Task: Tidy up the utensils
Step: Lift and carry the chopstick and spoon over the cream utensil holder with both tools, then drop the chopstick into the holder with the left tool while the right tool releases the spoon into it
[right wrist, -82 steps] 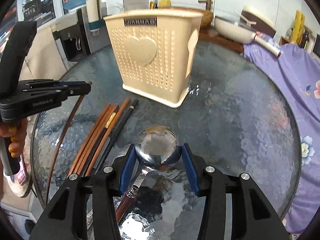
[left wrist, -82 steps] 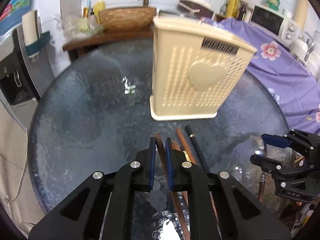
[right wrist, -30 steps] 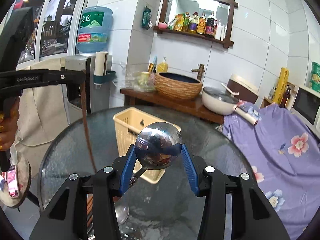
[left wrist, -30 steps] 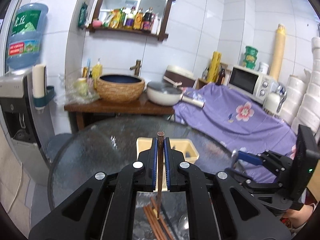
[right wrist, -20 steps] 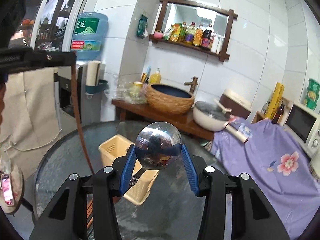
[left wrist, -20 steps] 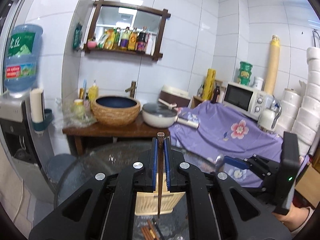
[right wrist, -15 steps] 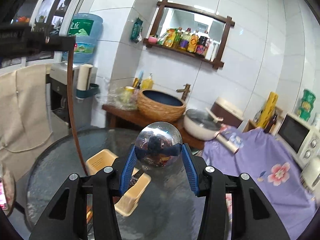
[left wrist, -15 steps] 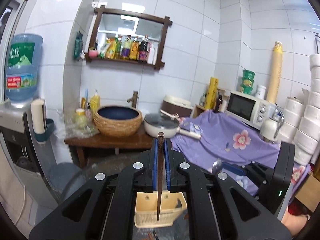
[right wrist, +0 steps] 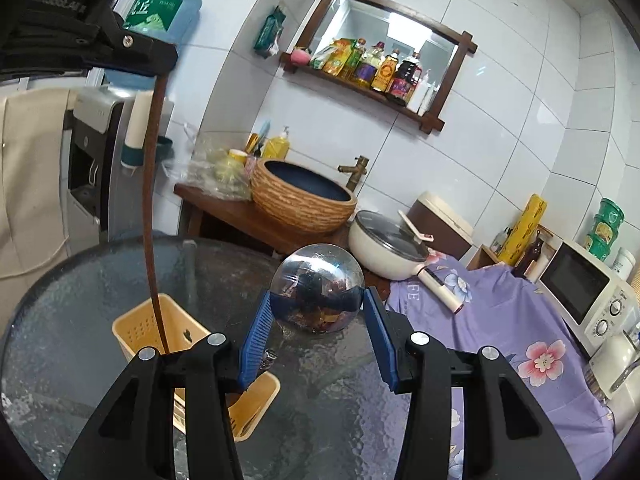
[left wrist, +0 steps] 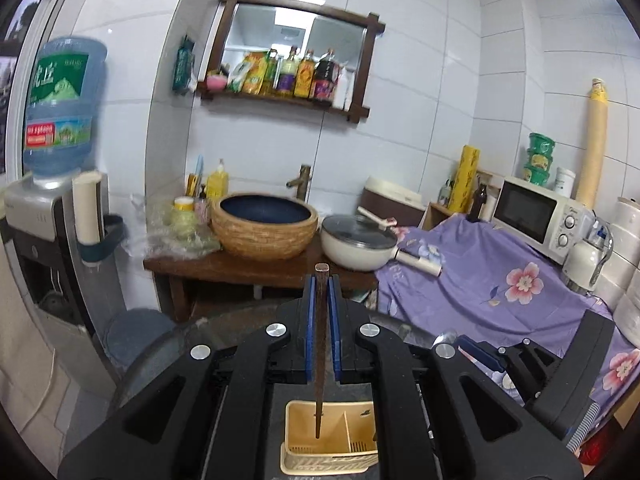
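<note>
White-tiled kitchen behind round glass desk (right wrist: 80,280), left hand-held gripper (left wrist: 321,316) pinching a dark chopstick (left wrist: 319,344) upright above cream utensil caddy (left wrist: 332,446), right hand-held gripper (right wrist: 316,344) clamping steel ladle (right wrist: 318,284) by its bowl, beside the caddy.

My jaws pinch a matt dark wooden chopstick (left wrist: 319,344) and a mirror-polished metal ladle (right wrist: 317,288), above a perforated cream plastic caddy (left wrist: 329,436) on the bench (right wrist: 80,304) of pebbled, glossy glass.
</note>
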### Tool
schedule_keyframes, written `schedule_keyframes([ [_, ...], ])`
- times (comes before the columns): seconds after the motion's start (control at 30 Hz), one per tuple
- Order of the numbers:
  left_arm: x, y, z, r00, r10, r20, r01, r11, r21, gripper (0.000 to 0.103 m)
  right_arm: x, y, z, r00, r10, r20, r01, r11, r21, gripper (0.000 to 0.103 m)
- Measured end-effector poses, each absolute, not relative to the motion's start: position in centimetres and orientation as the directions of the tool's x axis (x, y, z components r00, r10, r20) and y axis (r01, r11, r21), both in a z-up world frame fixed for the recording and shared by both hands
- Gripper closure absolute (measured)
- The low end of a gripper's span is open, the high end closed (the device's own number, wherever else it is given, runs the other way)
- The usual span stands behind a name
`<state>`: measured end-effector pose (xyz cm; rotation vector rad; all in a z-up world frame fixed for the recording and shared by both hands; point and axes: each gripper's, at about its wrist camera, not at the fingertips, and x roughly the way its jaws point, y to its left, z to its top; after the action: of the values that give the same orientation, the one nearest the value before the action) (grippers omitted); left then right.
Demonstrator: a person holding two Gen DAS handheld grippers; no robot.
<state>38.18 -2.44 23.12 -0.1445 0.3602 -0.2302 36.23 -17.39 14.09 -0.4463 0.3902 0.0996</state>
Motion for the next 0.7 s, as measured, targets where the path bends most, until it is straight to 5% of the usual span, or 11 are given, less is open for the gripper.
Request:
schedule_keyframes([
  [0.7, 39.5, -3.7, 13.8, 0.859, -0.236, -0.455, 0.181, 0.97, -0.162, 0.096, 37.3, -17.1, 8.8, 0.873, 0.029, -0.487, -0.227, 0.907, -0.355, 0.058],
])
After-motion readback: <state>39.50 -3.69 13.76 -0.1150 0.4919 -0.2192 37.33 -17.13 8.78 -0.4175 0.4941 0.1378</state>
